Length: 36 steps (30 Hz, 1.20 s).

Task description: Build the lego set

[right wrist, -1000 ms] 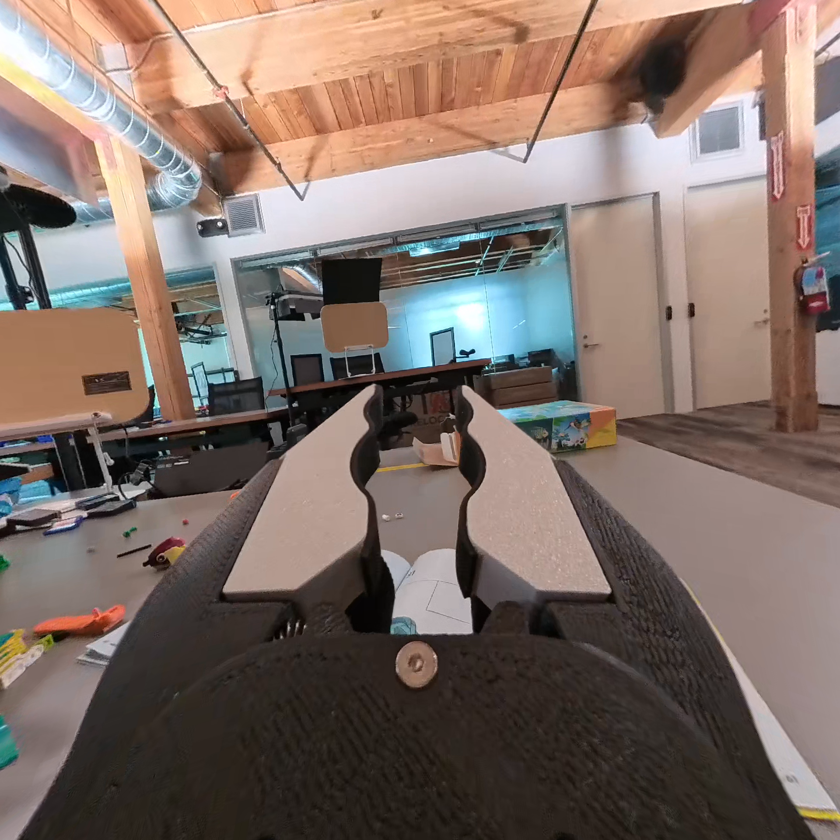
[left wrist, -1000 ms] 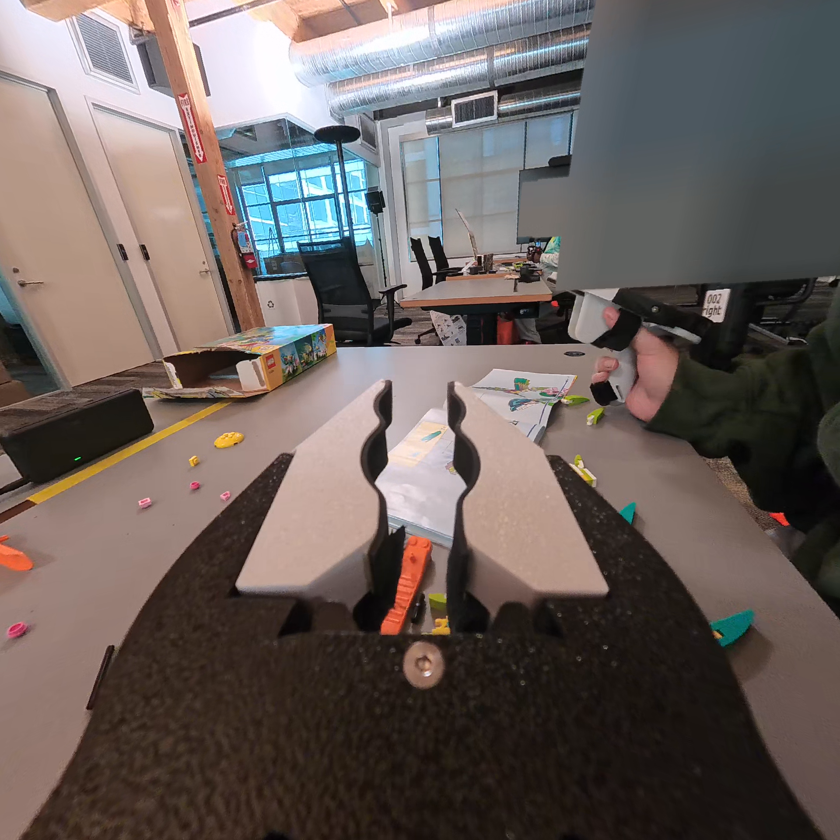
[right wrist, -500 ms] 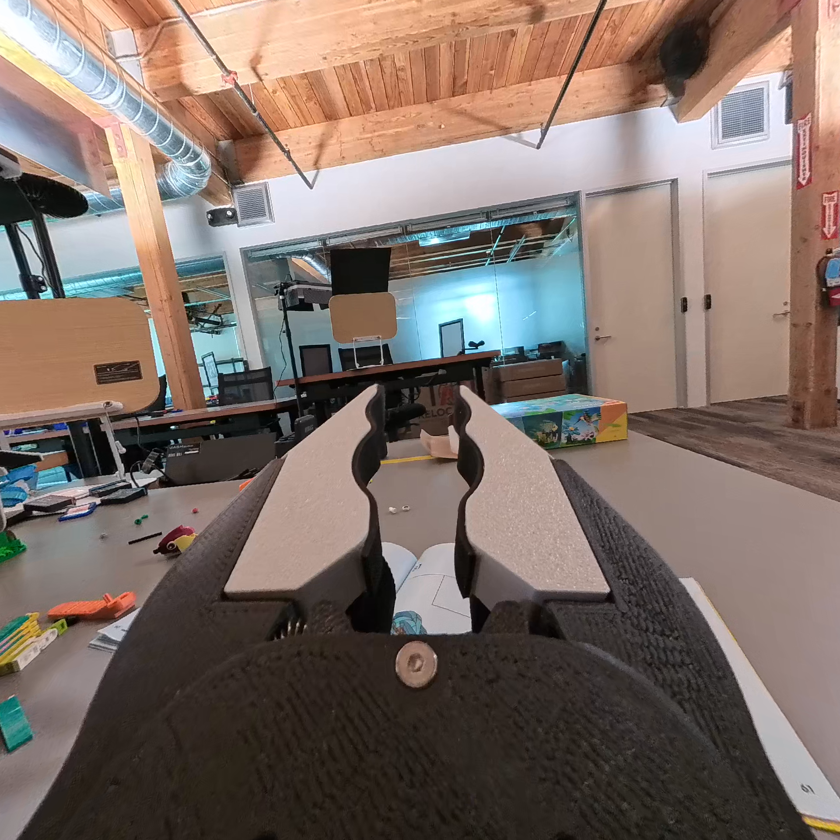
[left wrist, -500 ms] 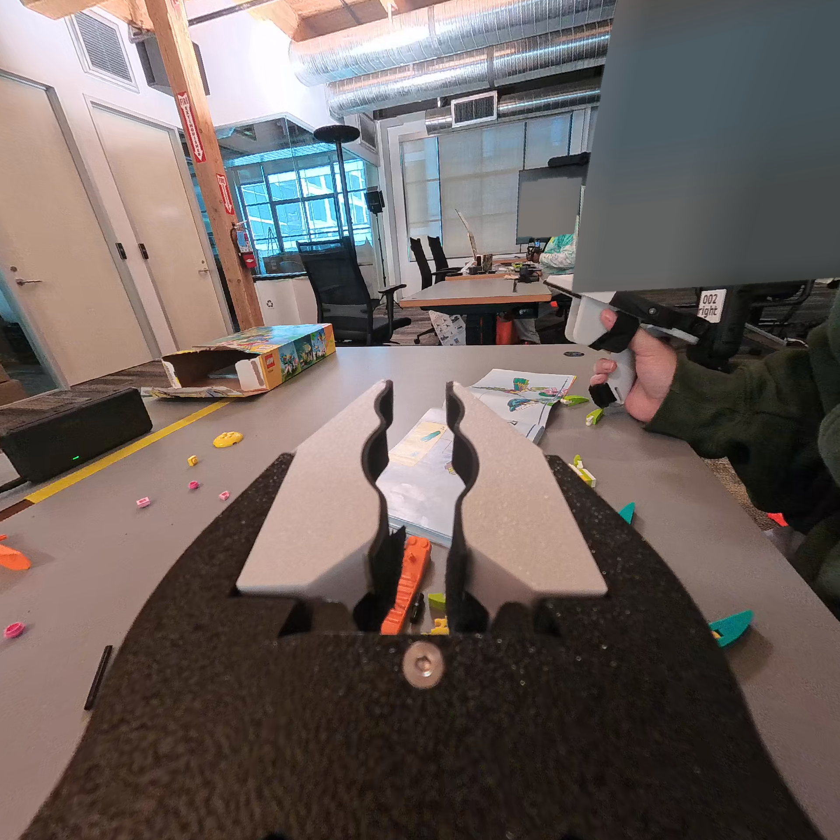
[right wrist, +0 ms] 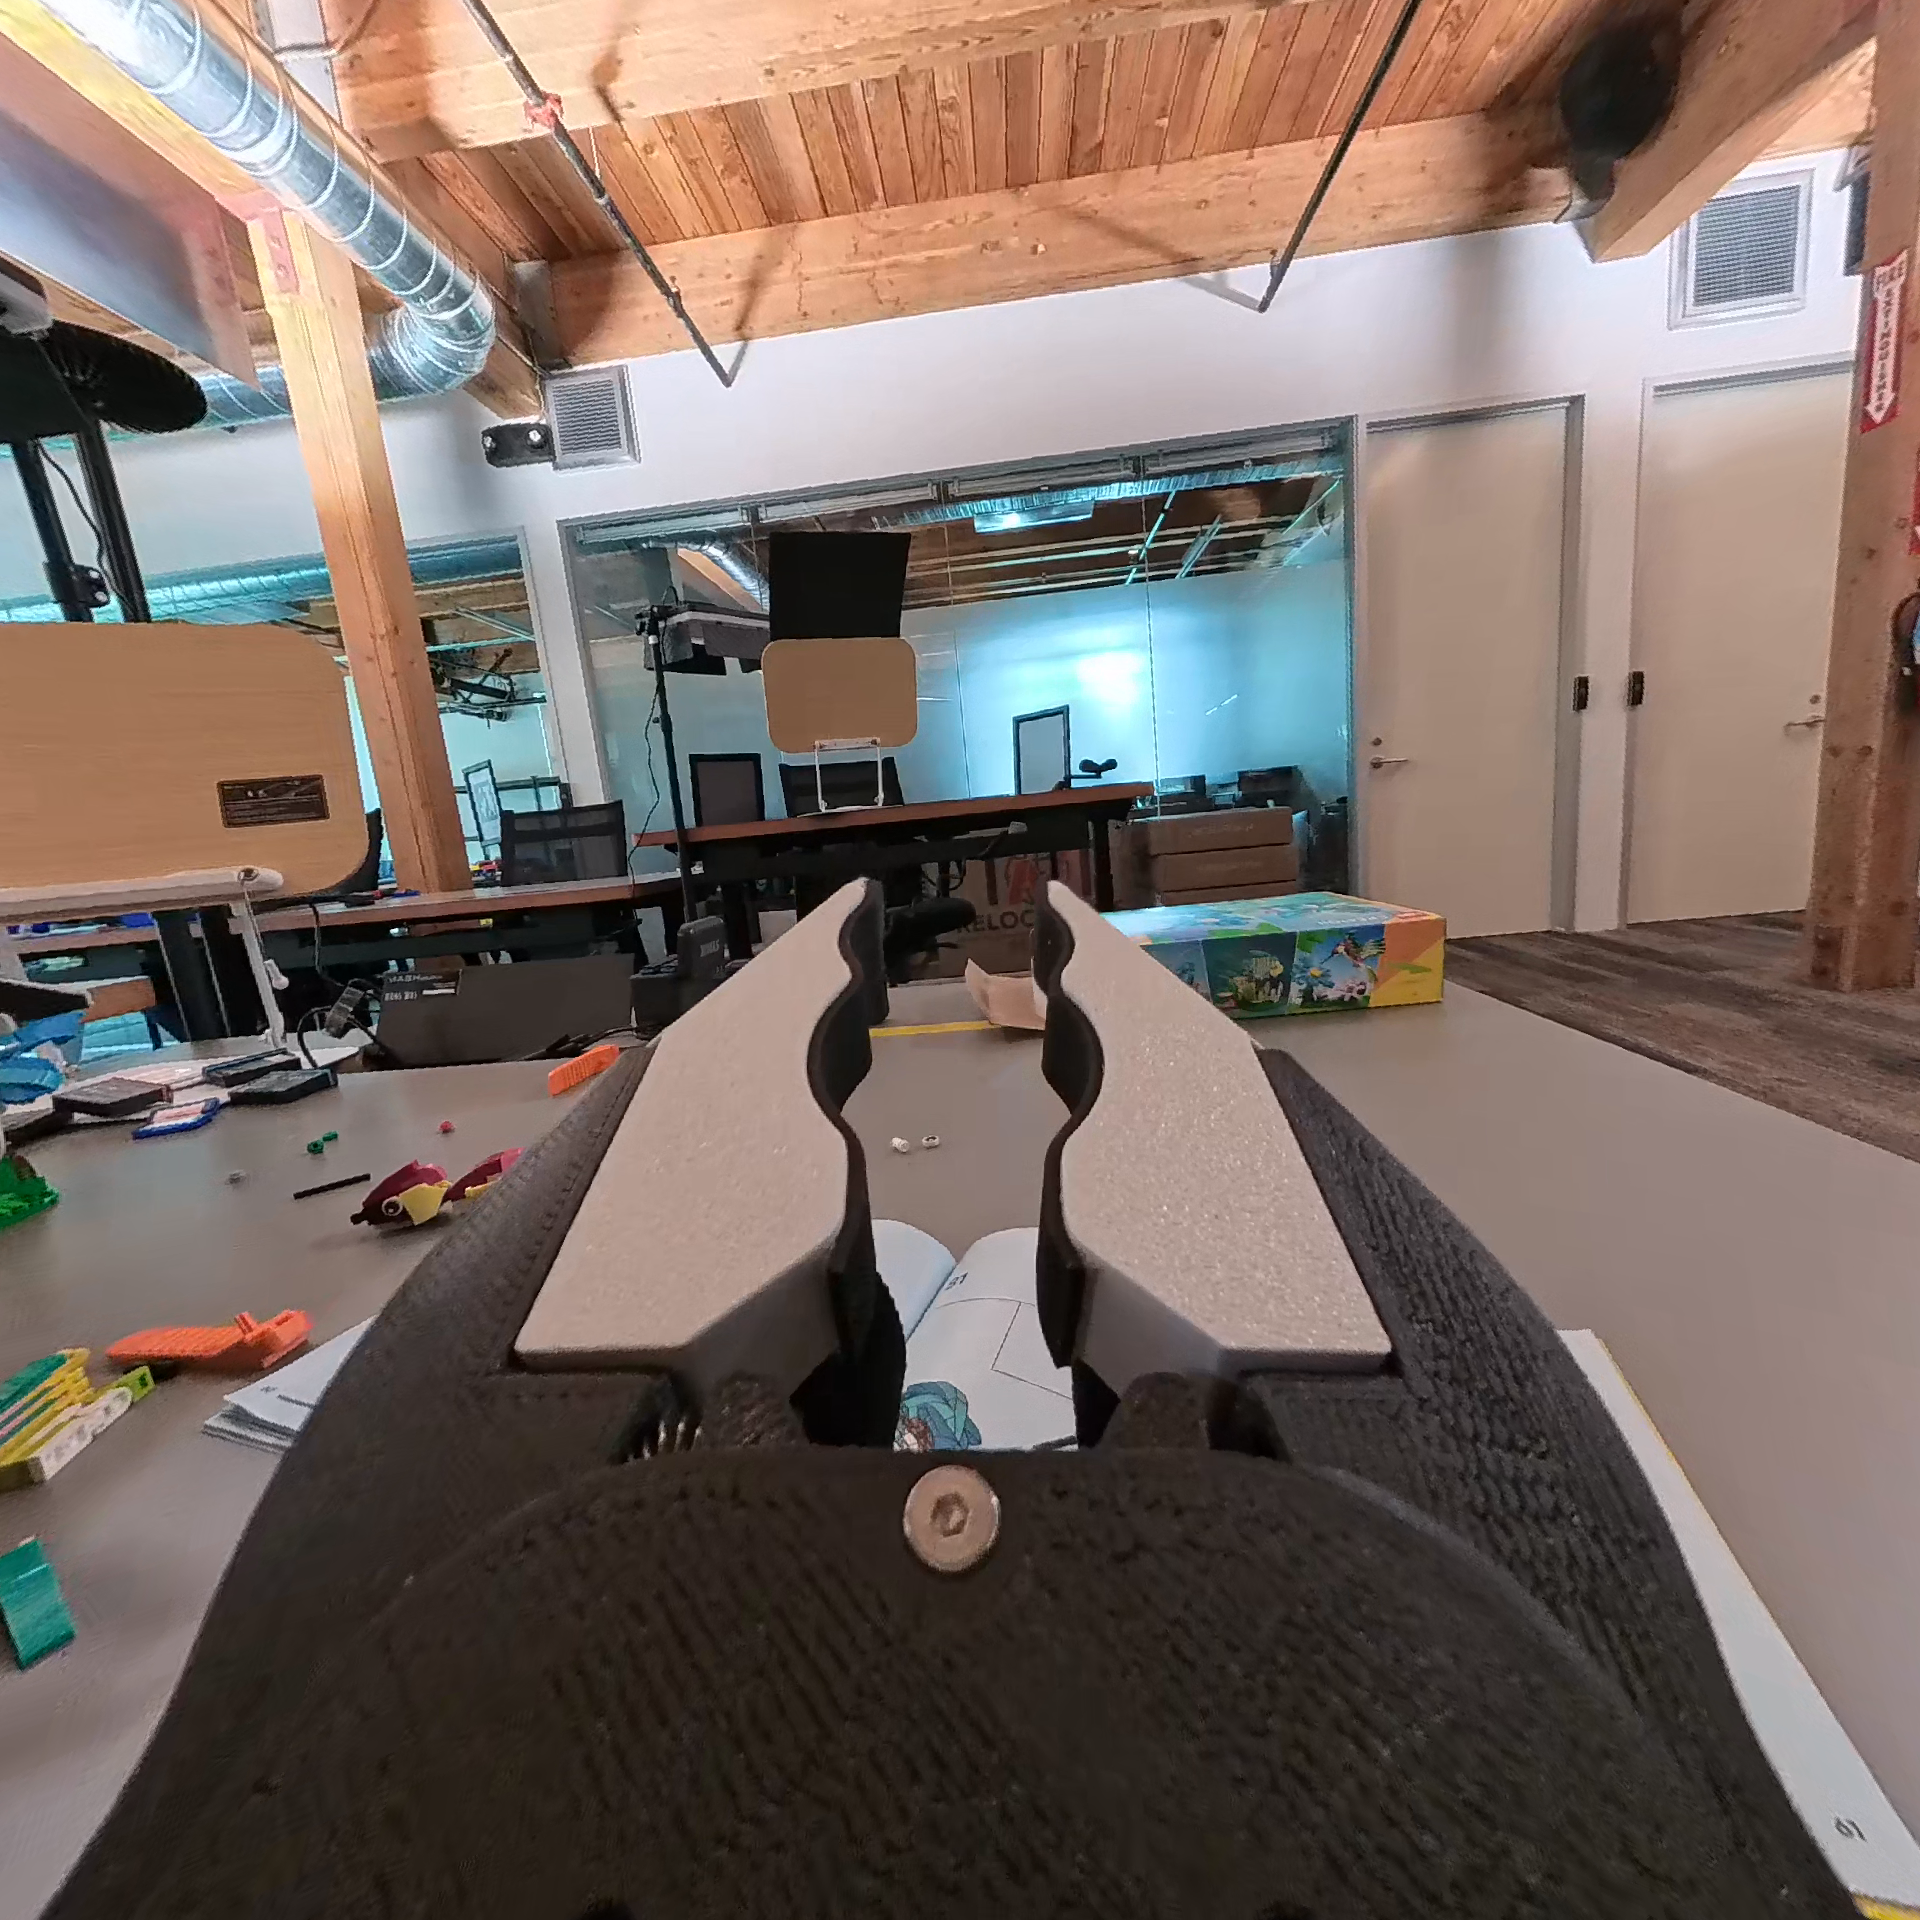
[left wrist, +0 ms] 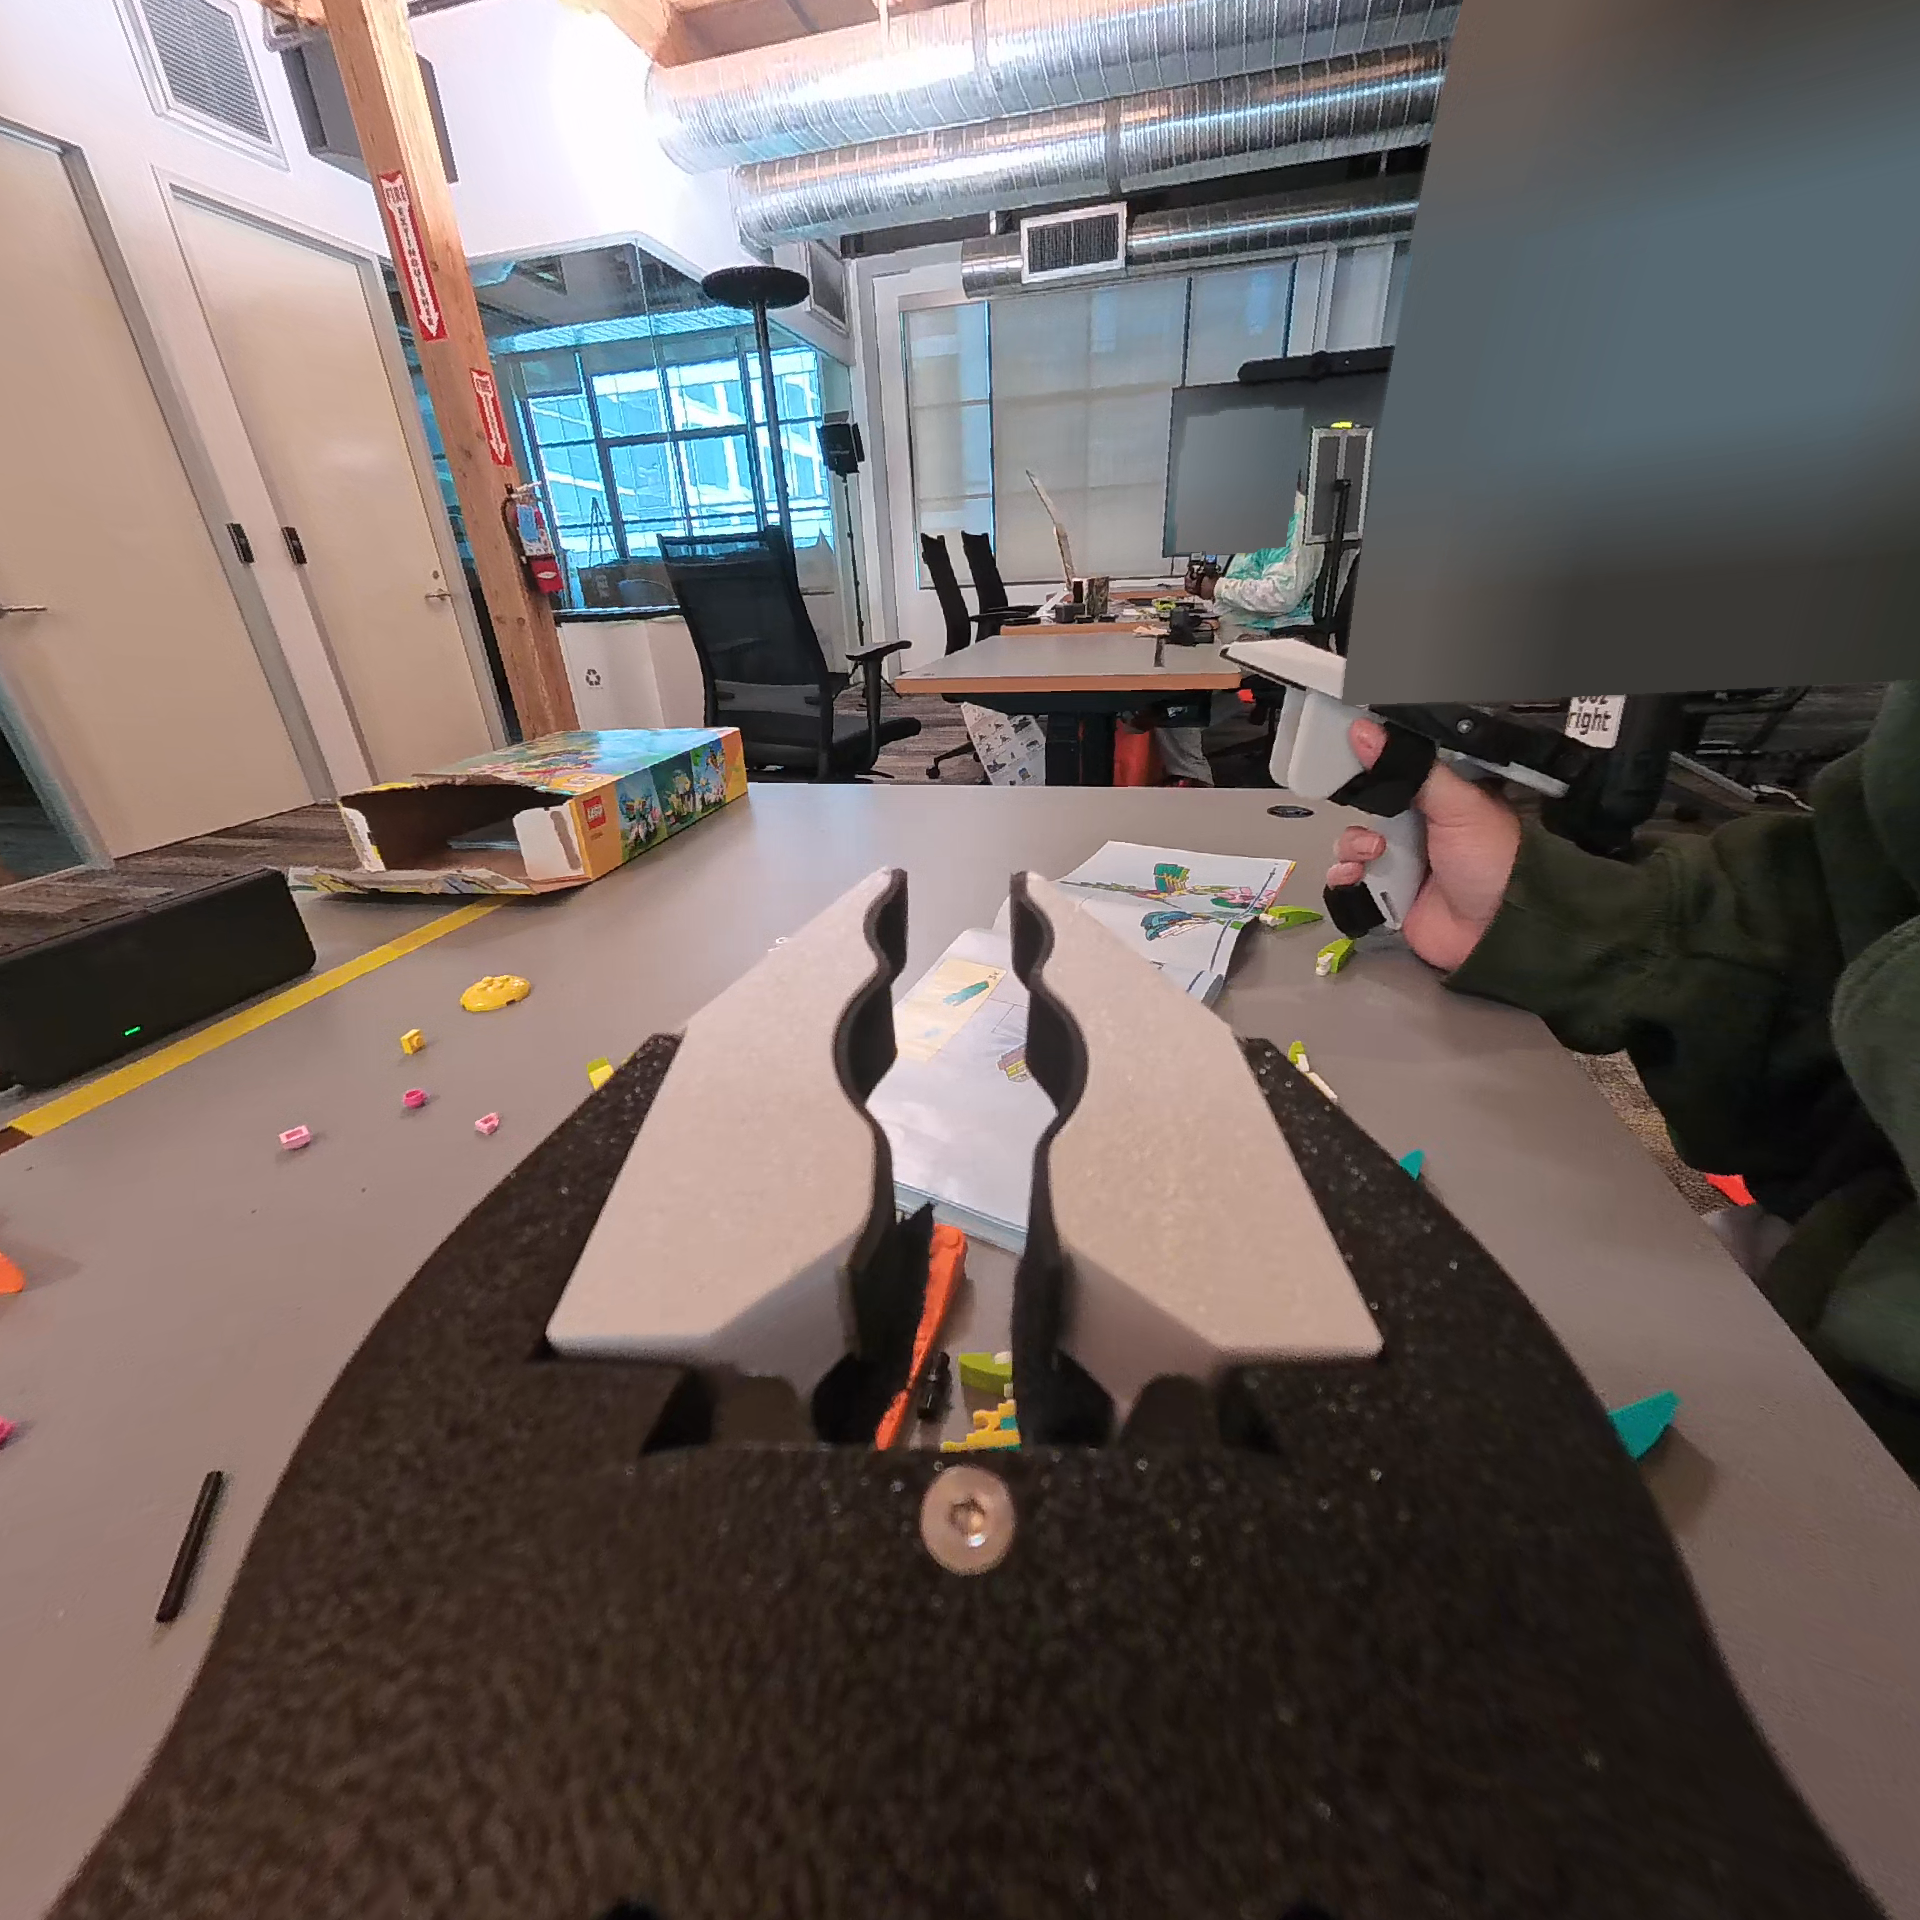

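Left wrist view shows our left gripper (left wrist: 958, 883) low over the grey counter (left wrist: 260, 1299), jaws parted and empty. Beneath them lies the open instruction booklet (left wrist: 966, 1101), with an orange brick separator (left wrist: 928, 1320) and small lime and yellow pieces (left wrist: 987, 1397) near its near edge. Pink studs (left wrist: 414, 1098) and a yellow dome piece (left wrist: 496, 993) are scattered to the left, and the torn lego box (left wrist: 582, 805) sits far left. At right, a hand (left wrist: 1455, 862) grips our right gripper's handle. In the right wrist view, the right gripper (right wrist: 956, 899) hovers above another open booklet (right wrist: 987, 1340), jaws released, gripping nothing
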Tool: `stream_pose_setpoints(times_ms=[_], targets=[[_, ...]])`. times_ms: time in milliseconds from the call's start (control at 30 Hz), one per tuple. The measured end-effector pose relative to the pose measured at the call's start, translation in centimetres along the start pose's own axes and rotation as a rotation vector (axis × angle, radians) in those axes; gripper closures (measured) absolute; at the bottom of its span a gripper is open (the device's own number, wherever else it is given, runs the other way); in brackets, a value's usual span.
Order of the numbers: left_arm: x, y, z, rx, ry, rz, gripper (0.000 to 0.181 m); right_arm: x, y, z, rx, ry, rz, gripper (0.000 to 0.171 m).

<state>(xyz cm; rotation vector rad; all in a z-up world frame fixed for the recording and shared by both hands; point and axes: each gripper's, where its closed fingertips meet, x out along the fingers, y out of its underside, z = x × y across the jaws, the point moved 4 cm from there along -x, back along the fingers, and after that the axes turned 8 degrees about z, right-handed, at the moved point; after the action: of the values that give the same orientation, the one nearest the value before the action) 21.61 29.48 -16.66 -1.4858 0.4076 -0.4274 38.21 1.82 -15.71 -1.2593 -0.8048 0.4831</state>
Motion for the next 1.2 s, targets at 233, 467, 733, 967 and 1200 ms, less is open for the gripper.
stream_pose_setpoints(times_ms=[233, 467, 733, 967, 1200], targets=[[-0.01, 0.0, 0.01, 0.001, -0.001, -0.002, 0.165, 0.08, 0.13, 0.09, -0.001, -0.008, 0.008, 0.145], [0.0, 0.01, 0.01, 0.001, 0.0, -0.002, 0.165, 0.14, 0.23, 0.1, 0.002, -0.013, 0.013, 0.145], [0.05, 0.07, -0.03, -0.001, 0.005, 0.001, 0.166, 0.22, 0.35, 0.15, 0.0, -0.018, 0.021, 0.145], [0.08, 0.11, -0.03, -0.002, 0.007, 0.003, 0.166, 0.19, 0.33, 0.1, -0.005, -0.01, 0.019, 0.145], [0.03, 0.04, -0.03, 0.002, 0.005, -0.003, 0.166, 0.19, 0.28, 0.18, -0.012, -0.011, 0.017, 0.145]])
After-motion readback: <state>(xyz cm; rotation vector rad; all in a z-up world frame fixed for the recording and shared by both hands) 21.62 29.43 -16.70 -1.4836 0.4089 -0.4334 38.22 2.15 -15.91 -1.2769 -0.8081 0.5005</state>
